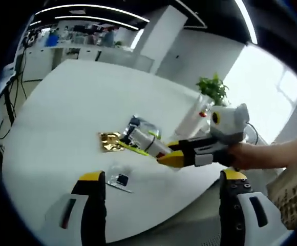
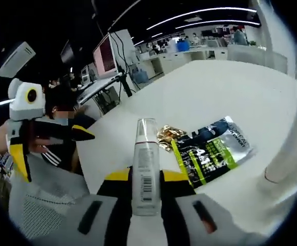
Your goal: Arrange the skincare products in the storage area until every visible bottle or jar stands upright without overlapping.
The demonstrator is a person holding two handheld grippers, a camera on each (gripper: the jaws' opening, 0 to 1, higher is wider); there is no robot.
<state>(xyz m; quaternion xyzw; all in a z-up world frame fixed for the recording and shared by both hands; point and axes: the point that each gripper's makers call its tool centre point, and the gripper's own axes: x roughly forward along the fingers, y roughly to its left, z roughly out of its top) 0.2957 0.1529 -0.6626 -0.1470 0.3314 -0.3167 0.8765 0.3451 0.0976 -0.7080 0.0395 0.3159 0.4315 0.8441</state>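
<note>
In the right gripper view, the right gripper [image 2: 146,187] is clenched on a slim white plastic bottle with a clear cap and a barcode label [image 2: 146,169], which stands up between the yellow-tipped jaws above the edge of the large white table [image 2: 215,82]. Beyond the bottle, a crinkled gold foil packet [image 2: 169,137] lies on the table, touching a flat dark sachet with green and silver print [image 2: 212,148]. A pale upright bottle [image 2: 287,154], blurred, stands at the right edge of that view. In the left gripper view, the left gripper [image 1: 164,192] has its jaws spread wide and holds nothing; it hovers over the near rim of the table, just beside a small clear packet with a dark insert [image 1: 119,180]. There the right gripper reaches in from the right, held by a person's hand [image 1: 251,155], with the white bottle tilted over the gold packet and sachet. A tall white bottle with a red detail [image 1: 195,119] stands behind, near a green potted plant [image 1: 213,88].
</note>
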